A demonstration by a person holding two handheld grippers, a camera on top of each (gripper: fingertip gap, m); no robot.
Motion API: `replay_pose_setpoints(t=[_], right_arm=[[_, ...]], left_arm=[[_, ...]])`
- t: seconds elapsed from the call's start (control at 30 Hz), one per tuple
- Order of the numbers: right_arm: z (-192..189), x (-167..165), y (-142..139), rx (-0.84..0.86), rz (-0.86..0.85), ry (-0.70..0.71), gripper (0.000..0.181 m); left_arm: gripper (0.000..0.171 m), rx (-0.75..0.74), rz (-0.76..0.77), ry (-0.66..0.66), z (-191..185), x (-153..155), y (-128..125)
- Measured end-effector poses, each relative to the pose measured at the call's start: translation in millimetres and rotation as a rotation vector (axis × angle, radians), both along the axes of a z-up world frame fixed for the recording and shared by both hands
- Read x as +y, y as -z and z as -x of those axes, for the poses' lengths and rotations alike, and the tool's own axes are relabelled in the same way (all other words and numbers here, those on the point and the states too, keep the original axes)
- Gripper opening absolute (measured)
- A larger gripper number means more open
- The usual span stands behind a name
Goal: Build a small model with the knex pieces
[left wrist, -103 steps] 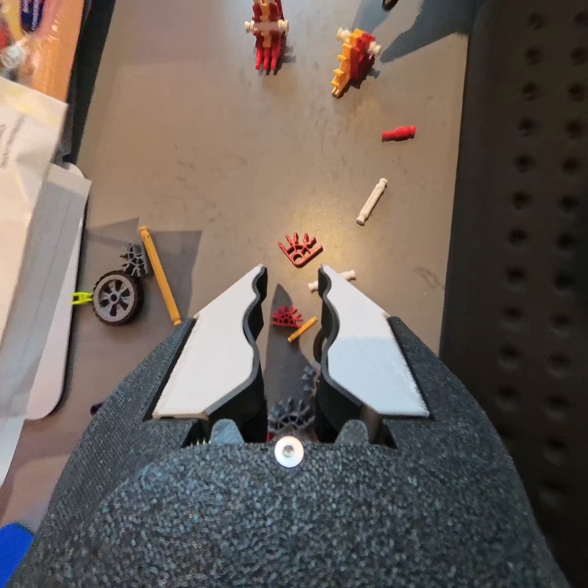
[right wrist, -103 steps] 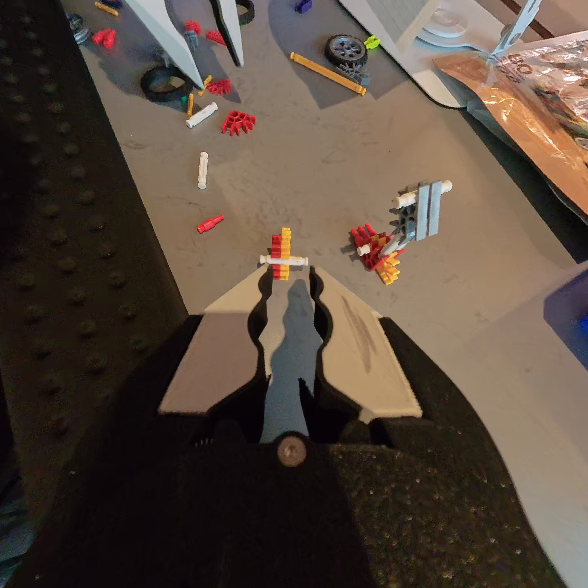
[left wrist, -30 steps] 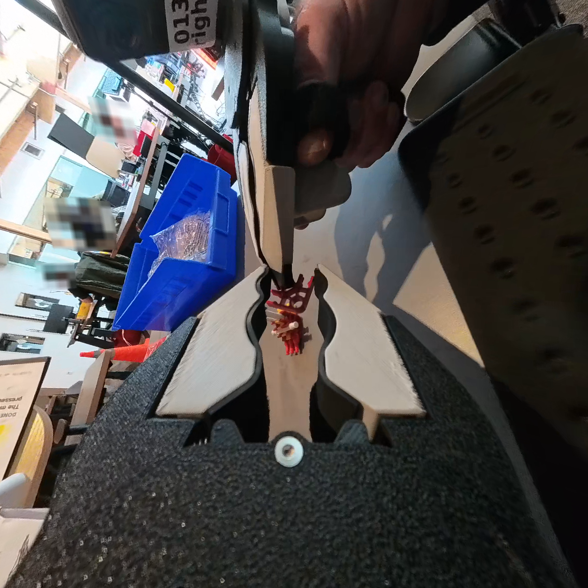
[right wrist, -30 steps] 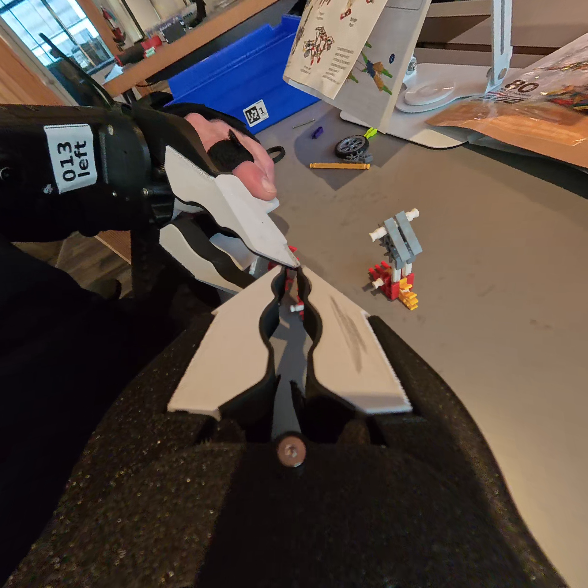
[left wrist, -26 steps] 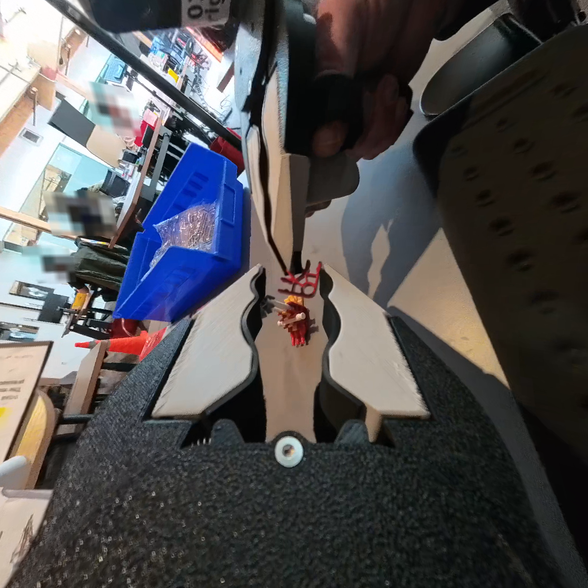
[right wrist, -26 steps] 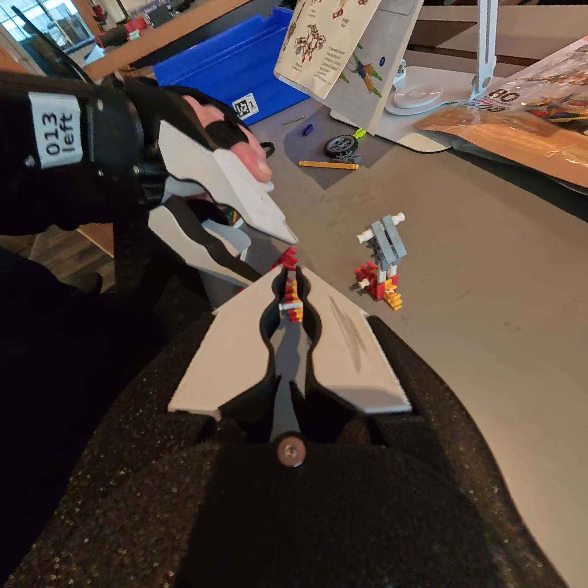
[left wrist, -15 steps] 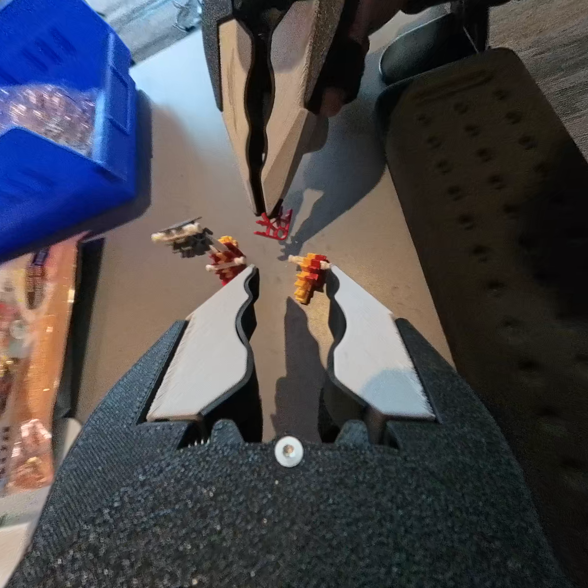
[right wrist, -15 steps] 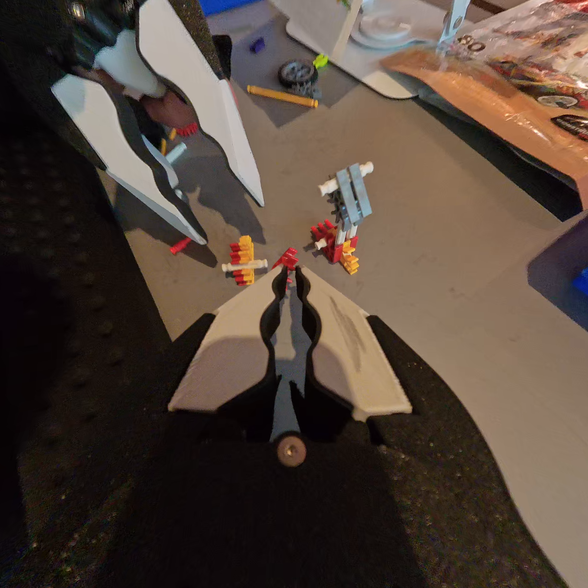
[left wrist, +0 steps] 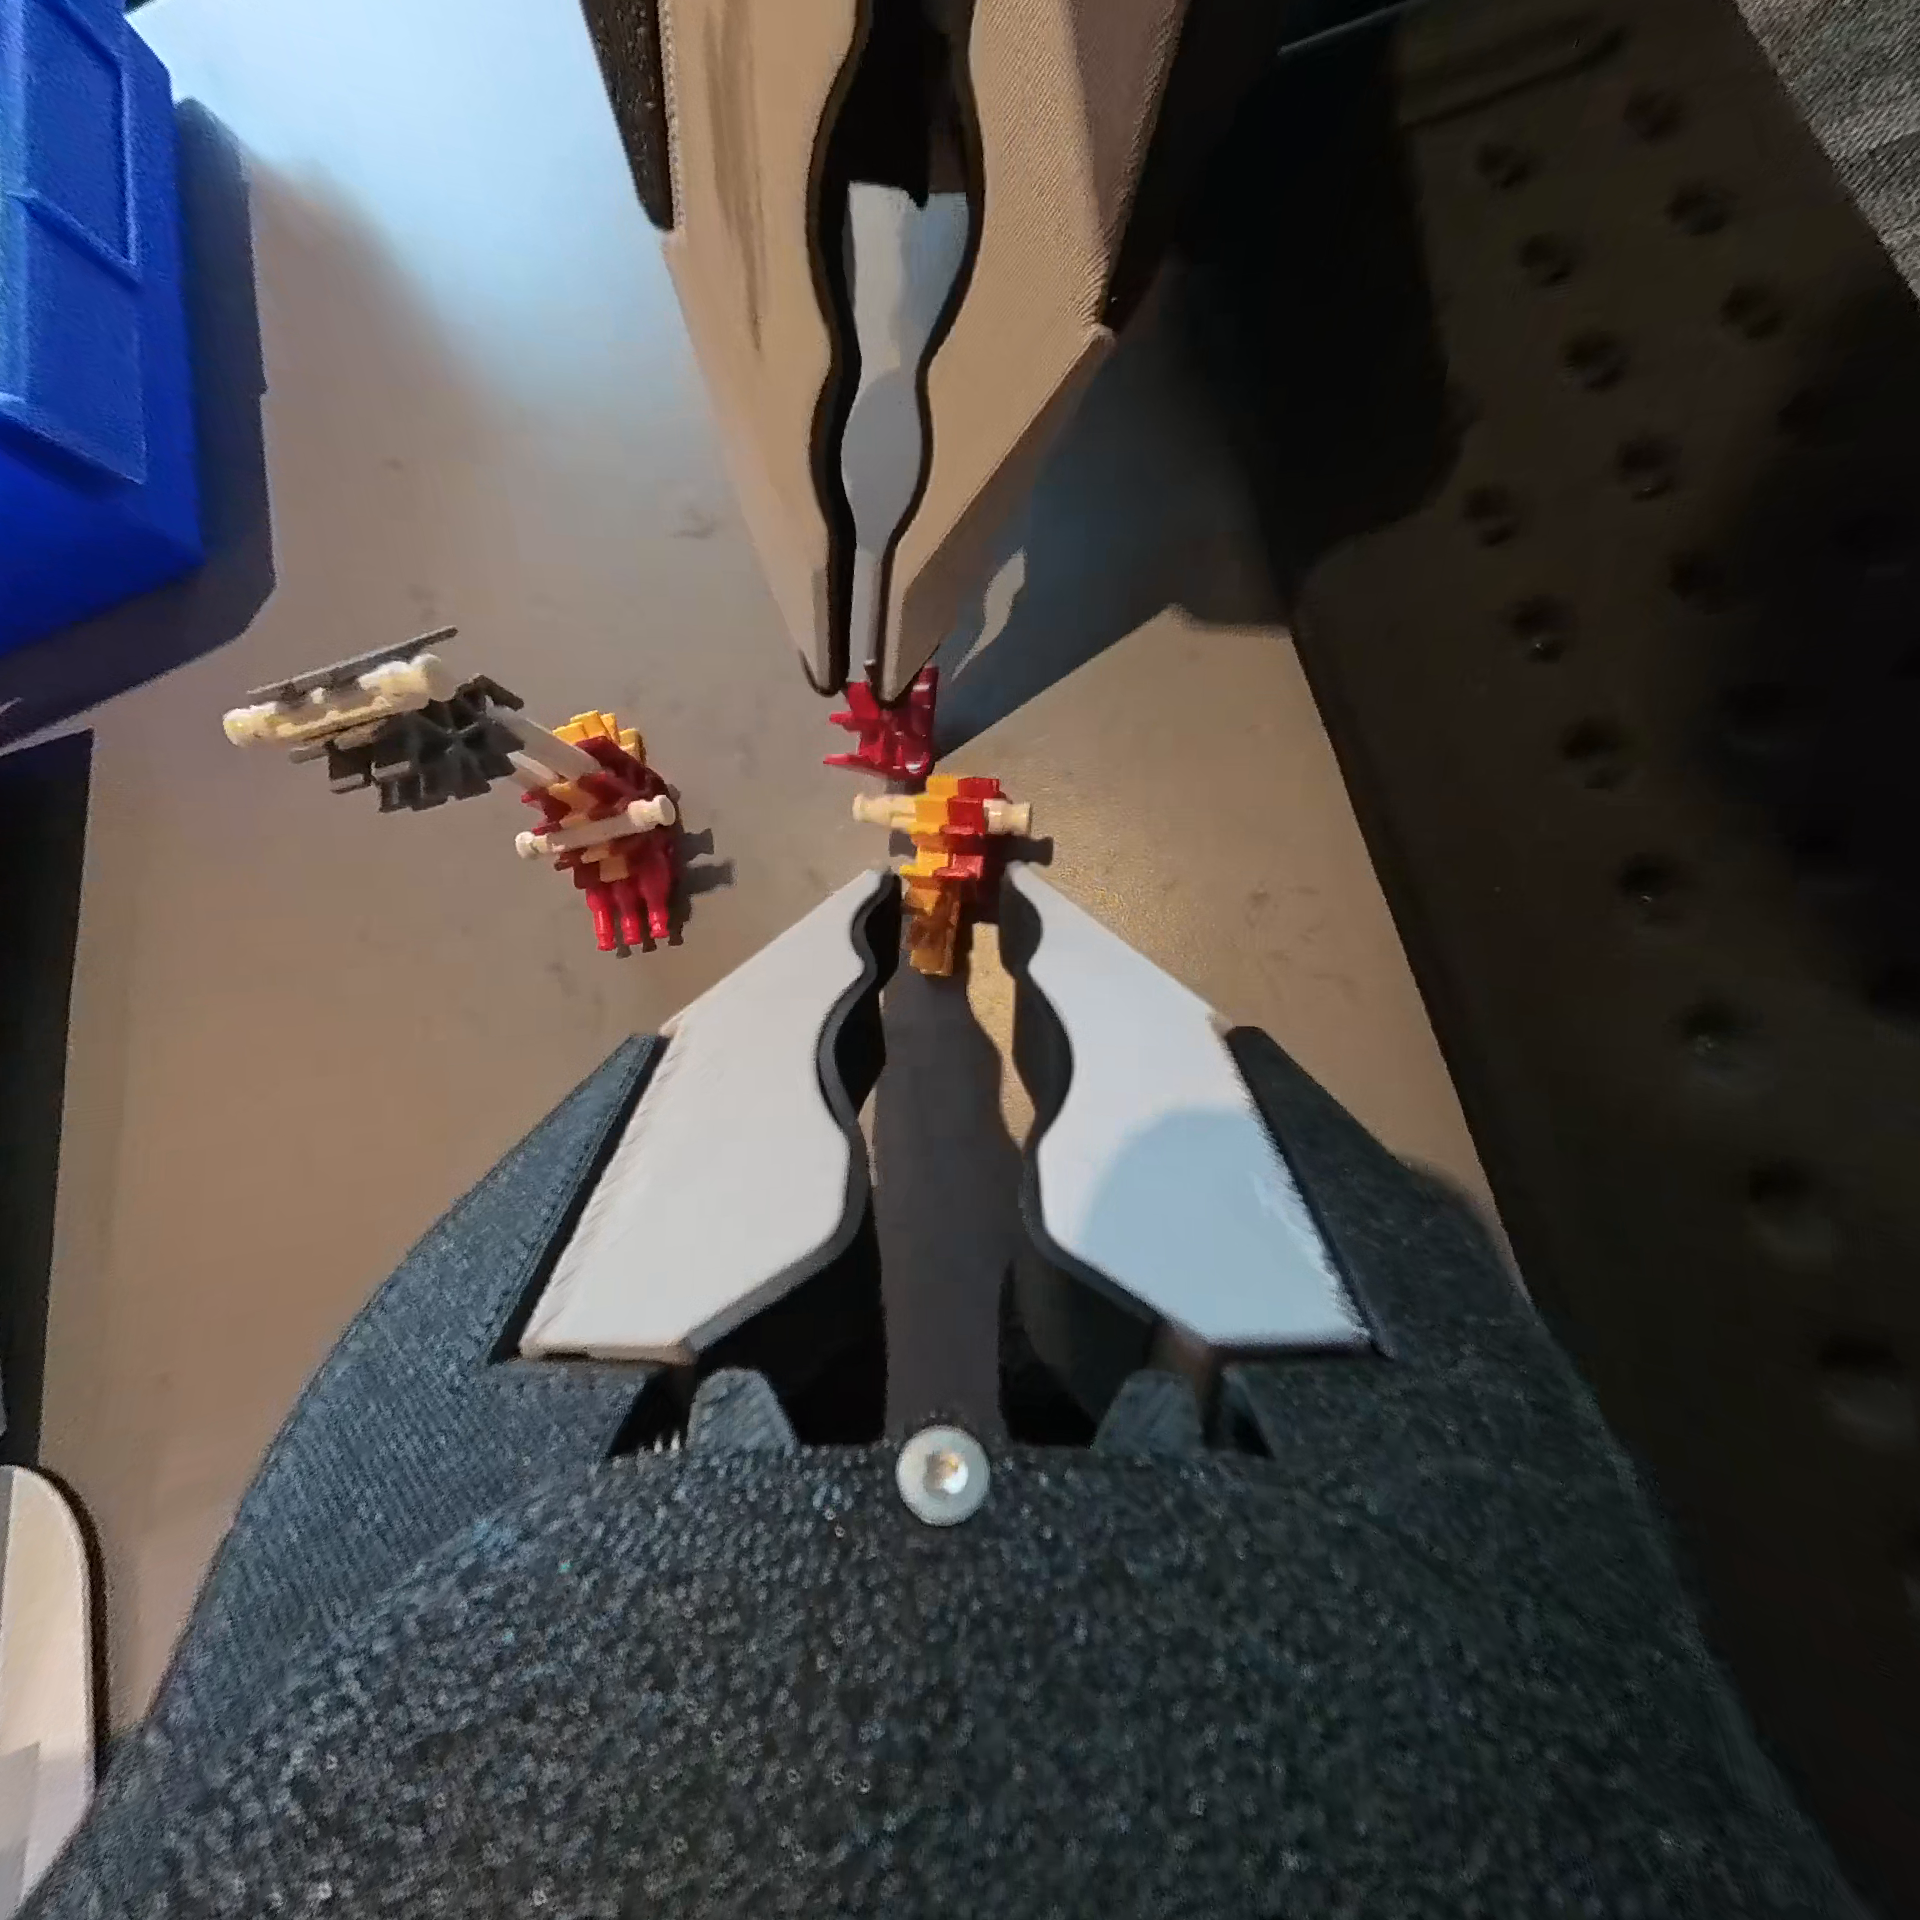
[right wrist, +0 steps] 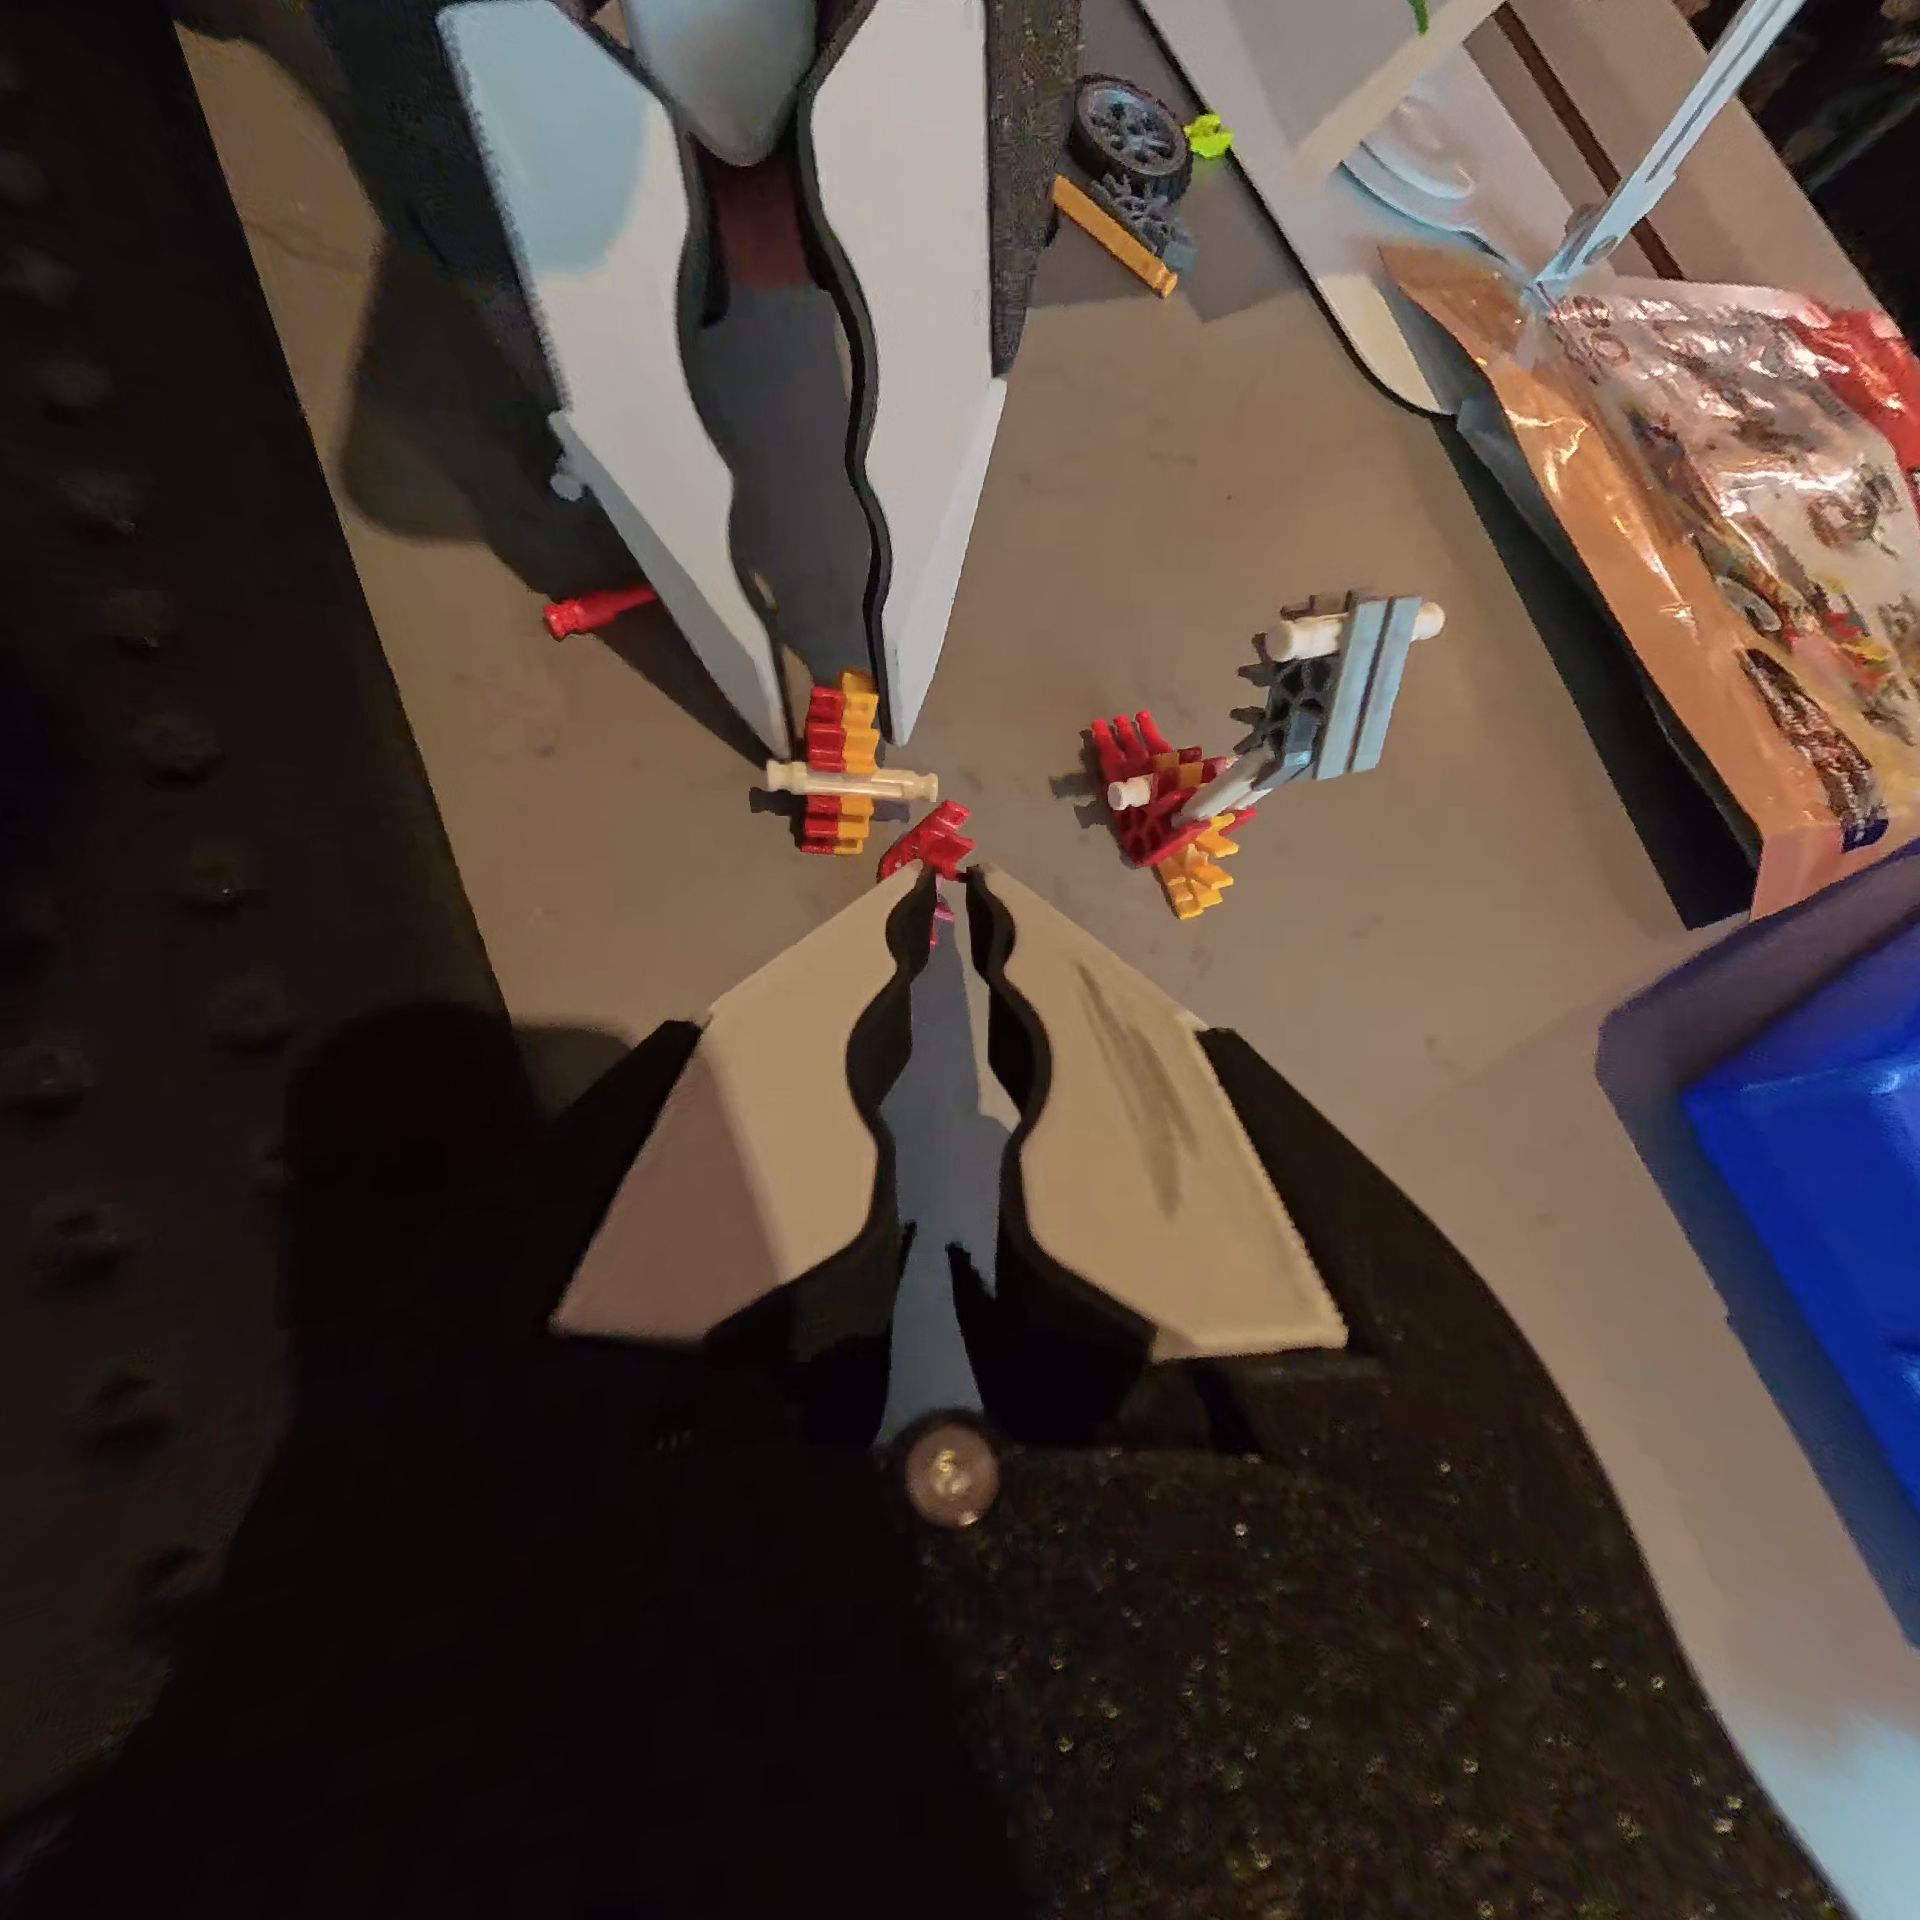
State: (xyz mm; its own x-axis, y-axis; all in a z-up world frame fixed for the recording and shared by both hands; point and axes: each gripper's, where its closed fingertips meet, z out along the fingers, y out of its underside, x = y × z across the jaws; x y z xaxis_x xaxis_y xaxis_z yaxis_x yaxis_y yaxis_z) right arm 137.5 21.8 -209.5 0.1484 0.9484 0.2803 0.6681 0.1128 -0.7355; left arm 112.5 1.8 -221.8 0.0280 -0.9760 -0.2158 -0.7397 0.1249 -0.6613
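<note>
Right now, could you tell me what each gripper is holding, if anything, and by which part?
The right gripper pinches a red connector by its edge, fingertips only. The left gripper is open and holds nothing; its fingers straddle a red-and-yellow stack on the table.

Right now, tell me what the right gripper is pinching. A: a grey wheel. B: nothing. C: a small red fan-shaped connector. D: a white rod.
C: the right gripper has its tips closed on the small red connector, just above the table.

workbench, toy parts (right wrist: 1195, 821), blue bin (right wrist: 1829, 1174)
</note>
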Motion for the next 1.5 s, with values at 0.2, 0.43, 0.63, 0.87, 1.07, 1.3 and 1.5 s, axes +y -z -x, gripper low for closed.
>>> replay_pose_setpoints(t=[0.2, 0.43, 0.63, 0.87, 1.07, 1.3, 1.5], right_arm=[[-2, -8, 7, -0.05, -0.047, -0.046, 0.007], [-7, -11, 4, -0.036, 0.018, -0.022, 0.018], [-16, -21, 9, -0.06, 0.172, -0.034, 0.027], [-10, -22, 16, -0.067, 0.182, -0.017, 0.01], [-14, -12, 4, -0.046, 0.093, 0.014, 0.01], [1, -4, -36, 0.005, -0.285, -0.02, 0.01], [12, -8, -52, 0.026, -0.485, -0.067, 0.01]], left_arm=[[0.015, 0.001, -0.011, 0.005, 0, 0, -1], [0.013, -0.001, -0.004, 0.014, 1, -2, -2], [0.013, 0.0, 0.032, 0.026, 3, -4, -2], [0.022, -0.012, 0.049, 0.018, 3, -4, -4], [0.029, -0.057, 0.056, -0.003, 1, 0, -15], [0.03, -0.311, 0.27, -0.108, -8, 12, -54], [0.017, -0.393, 0.376, -0.097, -10, 8, -64]])
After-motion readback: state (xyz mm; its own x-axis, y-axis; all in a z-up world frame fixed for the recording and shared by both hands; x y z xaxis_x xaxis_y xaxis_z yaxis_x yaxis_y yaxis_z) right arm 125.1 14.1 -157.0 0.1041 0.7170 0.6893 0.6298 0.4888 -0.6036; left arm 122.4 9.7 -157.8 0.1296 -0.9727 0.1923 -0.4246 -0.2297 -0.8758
